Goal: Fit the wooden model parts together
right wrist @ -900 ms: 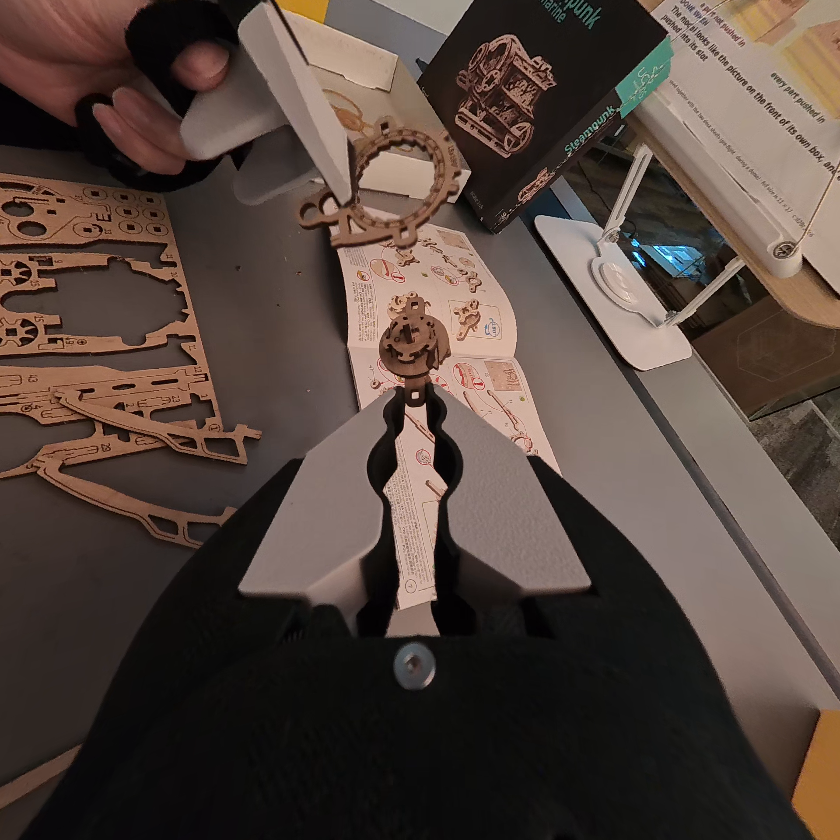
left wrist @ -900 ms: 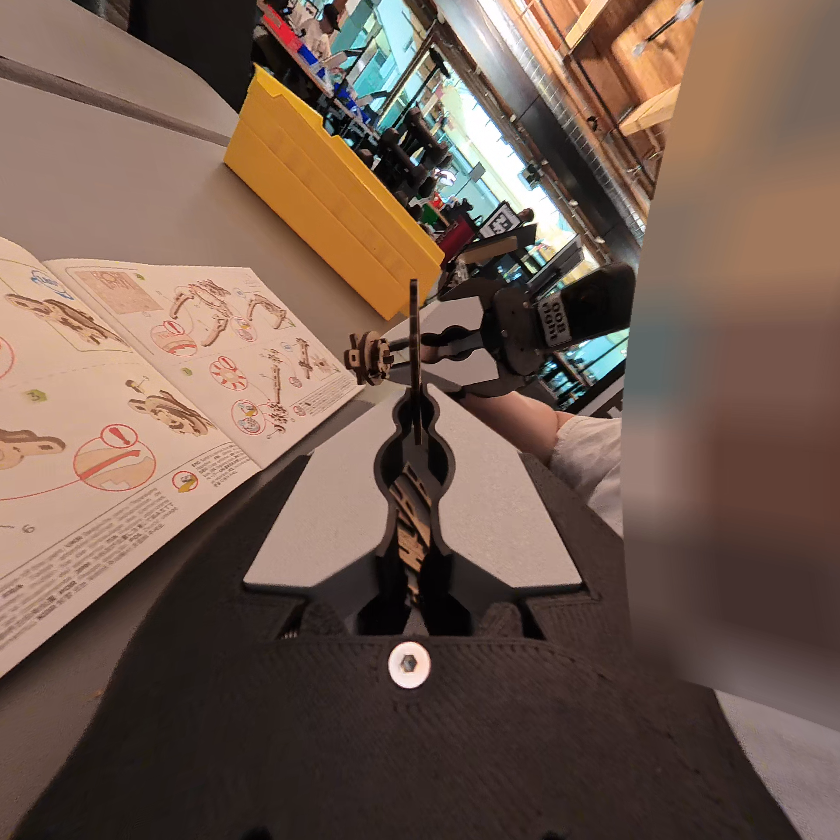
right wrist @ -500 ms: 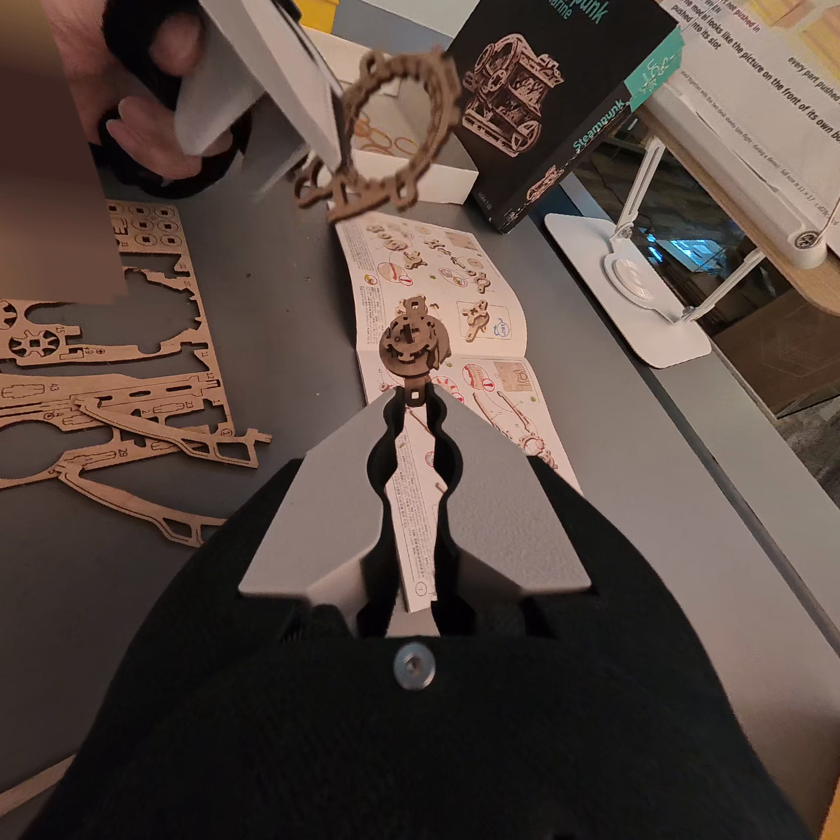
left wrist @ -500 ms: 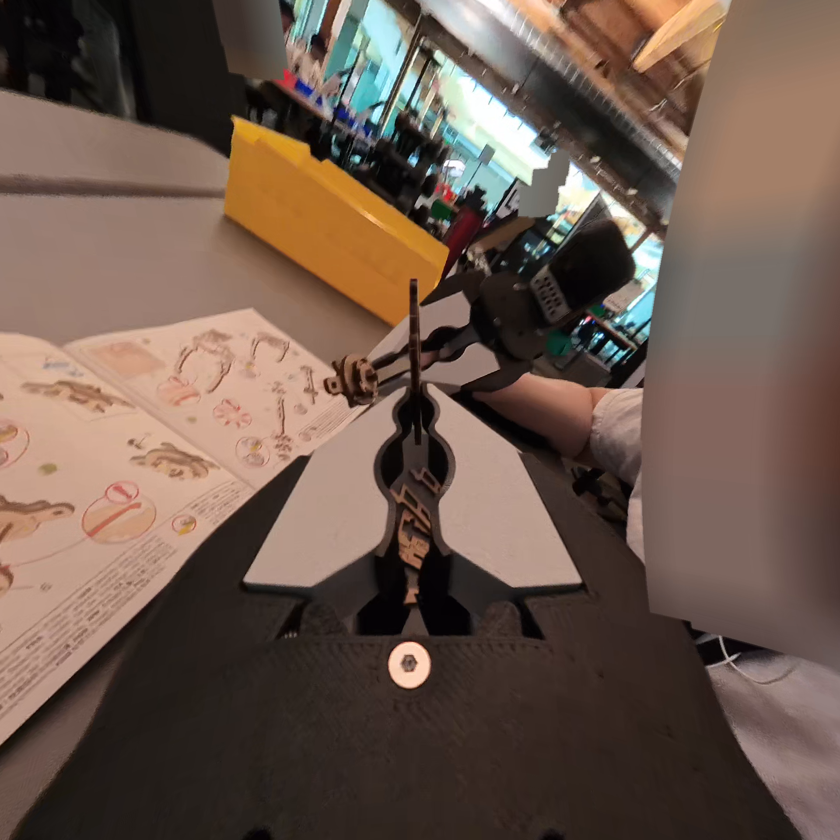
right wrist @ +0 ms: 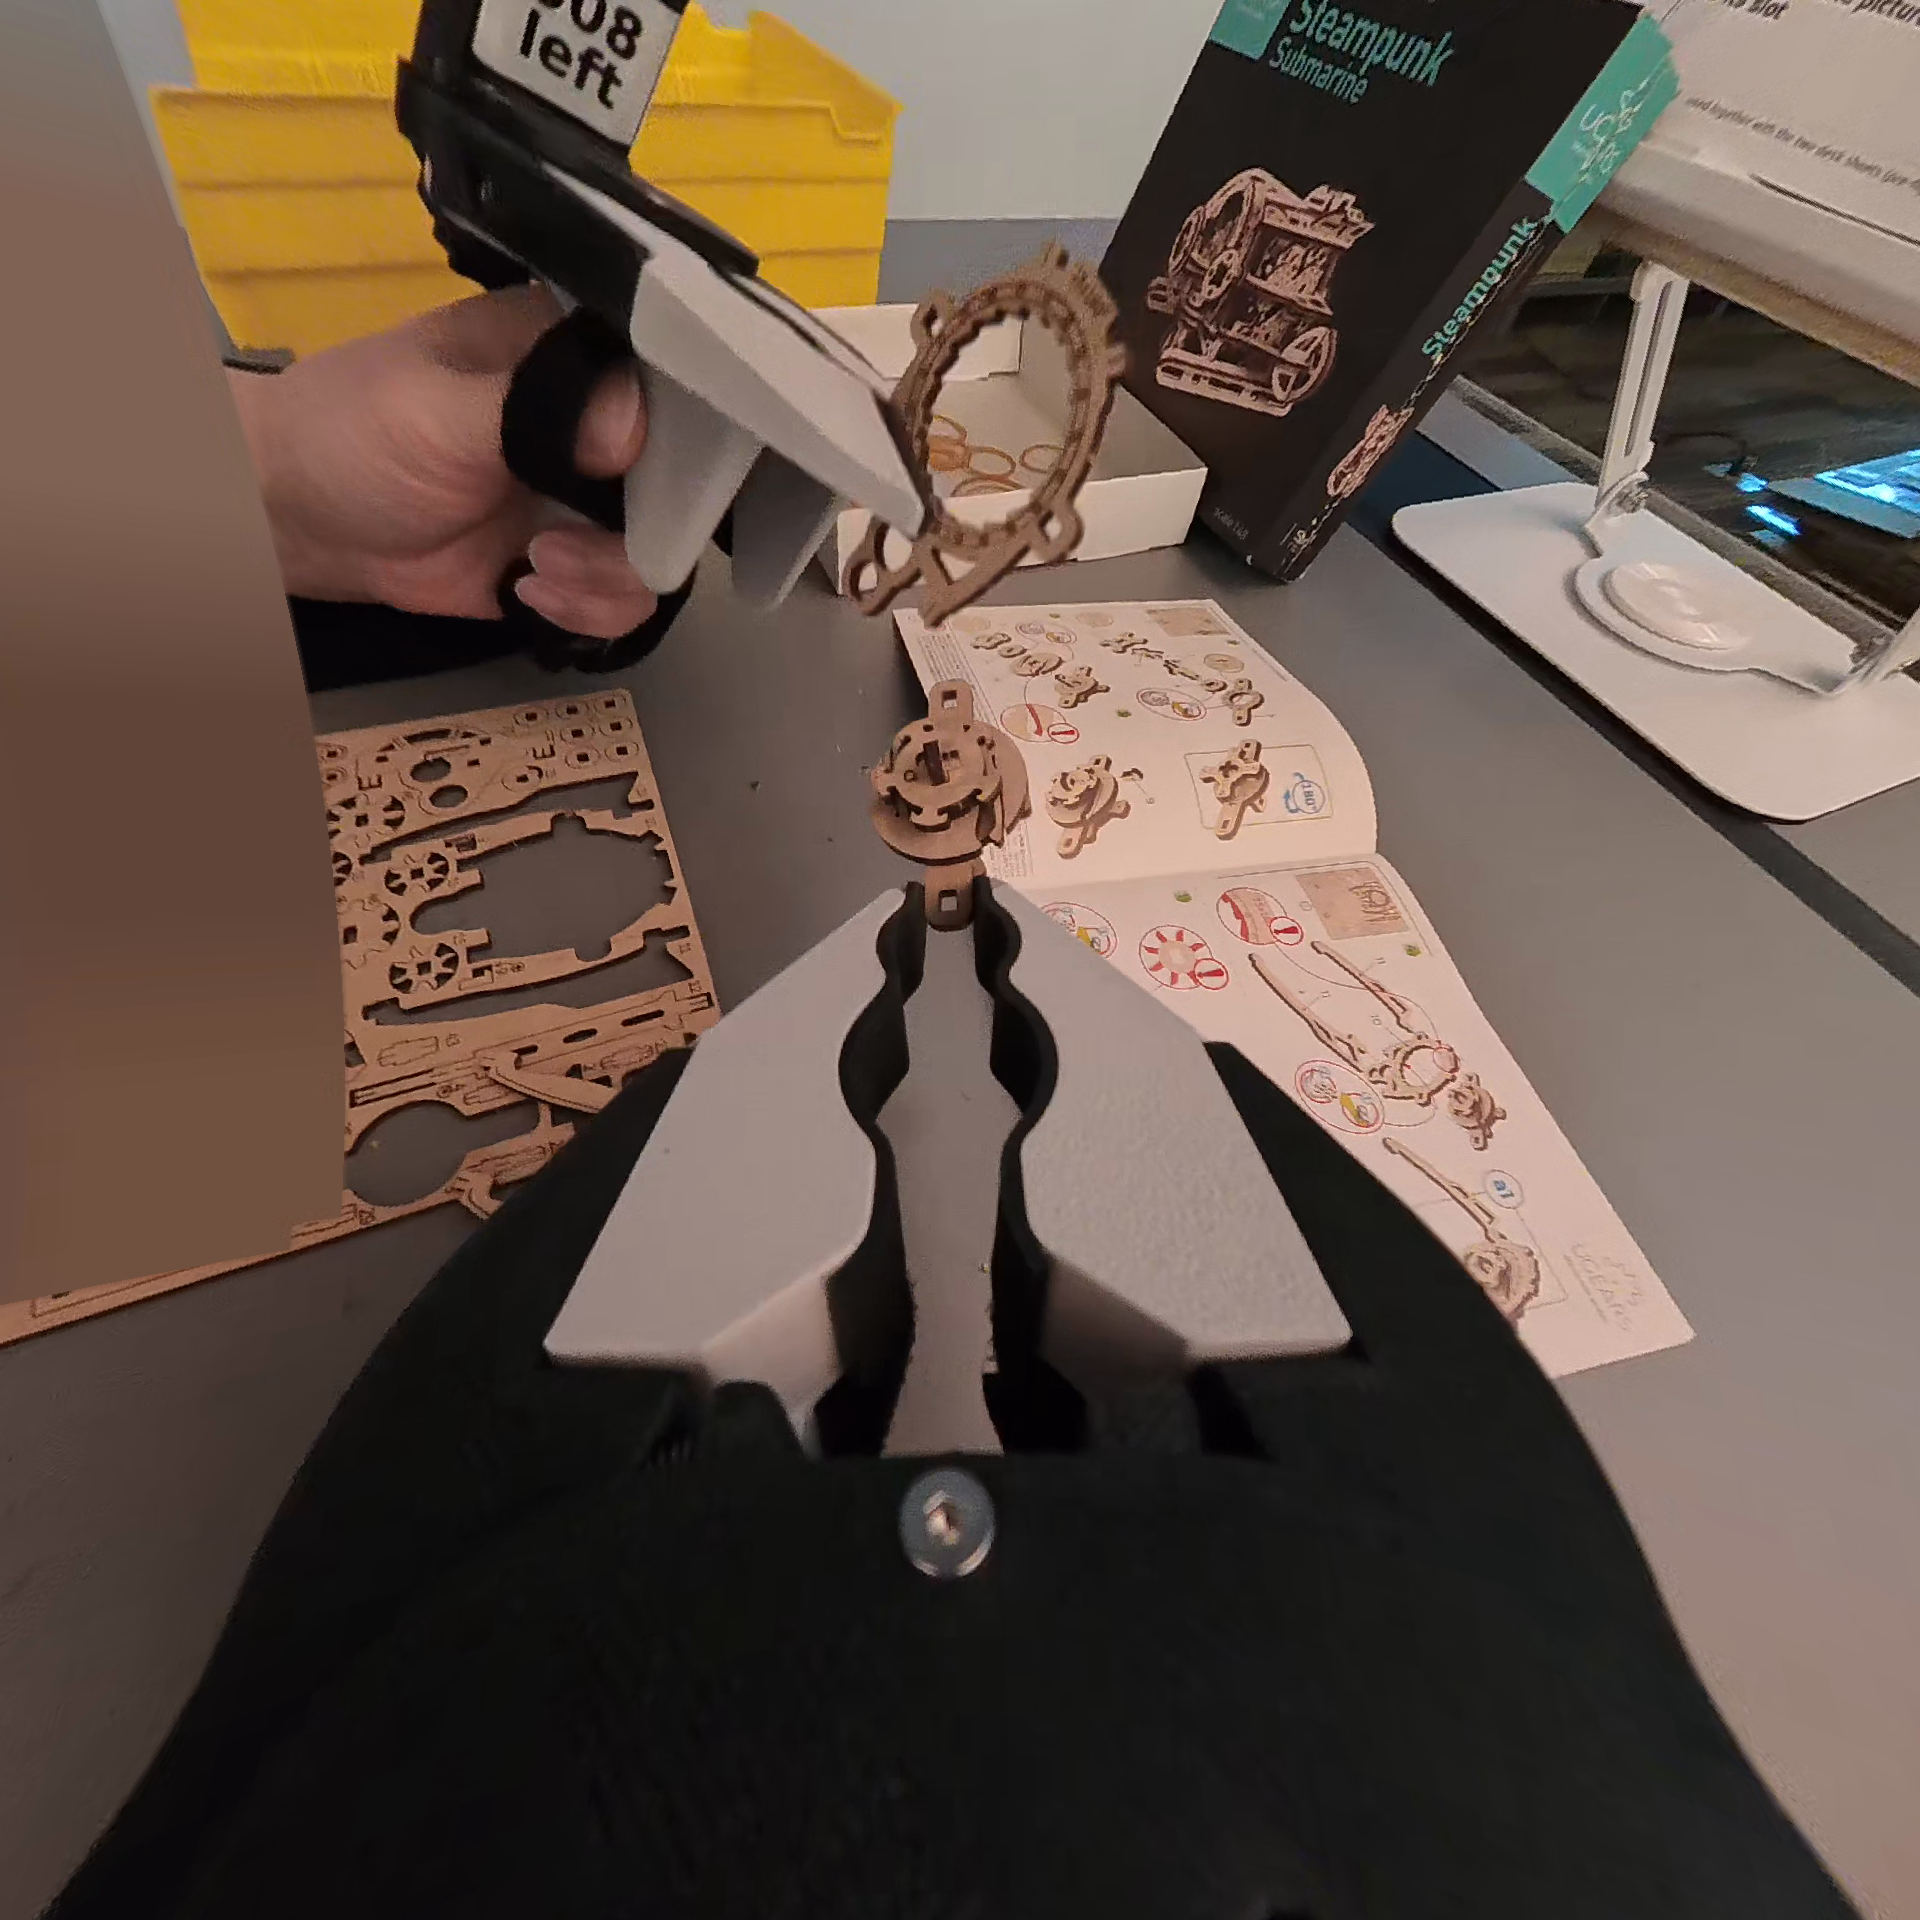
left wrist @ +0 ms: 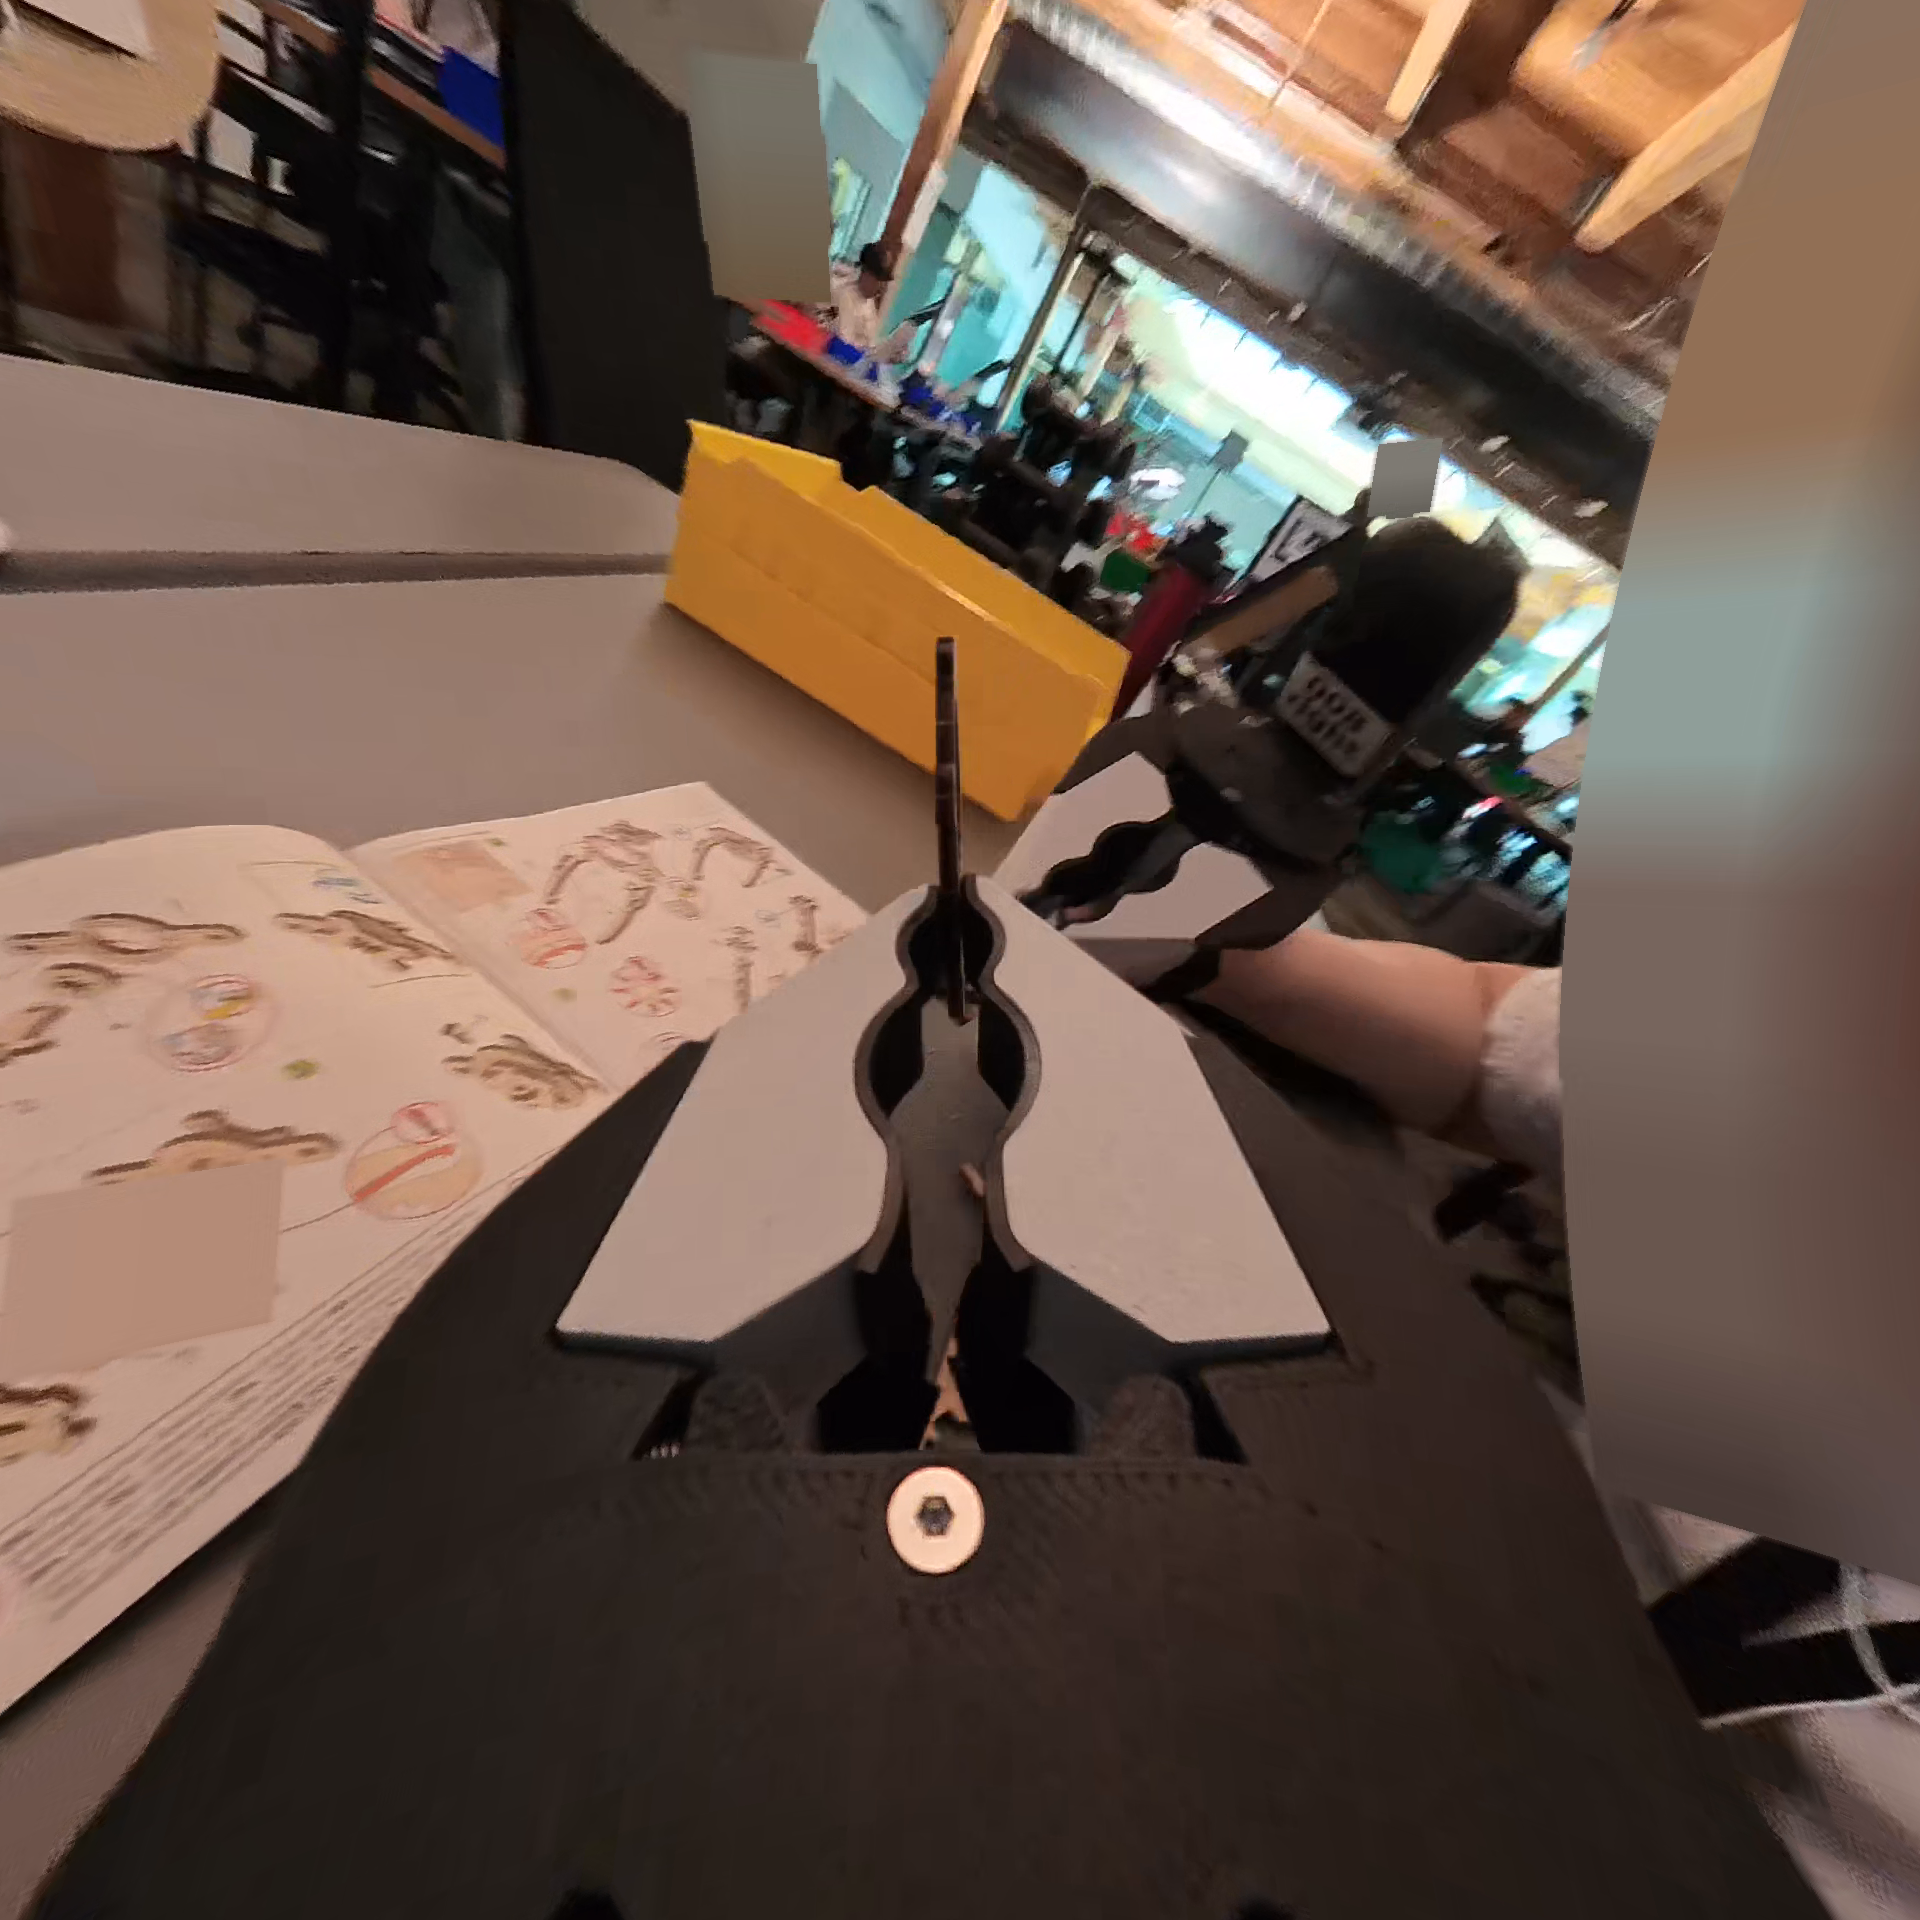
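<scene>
The left tongs (right wrist: 914, 499) pinch a wooden ring (right wrist: 997, 436) and the right tongs (right wrist: 951, 909) pinch a small hub (right wrist: 940, 779), both held above the surface (right wrist: 790, 665) ready to join.

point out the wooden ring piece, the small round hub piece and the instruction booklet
wooden ring piece (right wrist: 997, 436), right wrist view, right rim
small round hub piece (right wrist: 940, 790), right wrist view, front face
instruction booklet (right wrist: 1299, 997), right wrist view, lower page

Your right gripper (right wrist: 948, 914) has pale grey wedge-shaped fingers (right wrist: 748, 1153) with wavy black inner edges, set in a textured black body with one silver screw (right wrist: 945, 1522). Your left gripper (left wrist: 948, 904) matches it, with finger loops and a white label on top. You wear a light sleeve (left wrist: 1522, 1049).
</scene>
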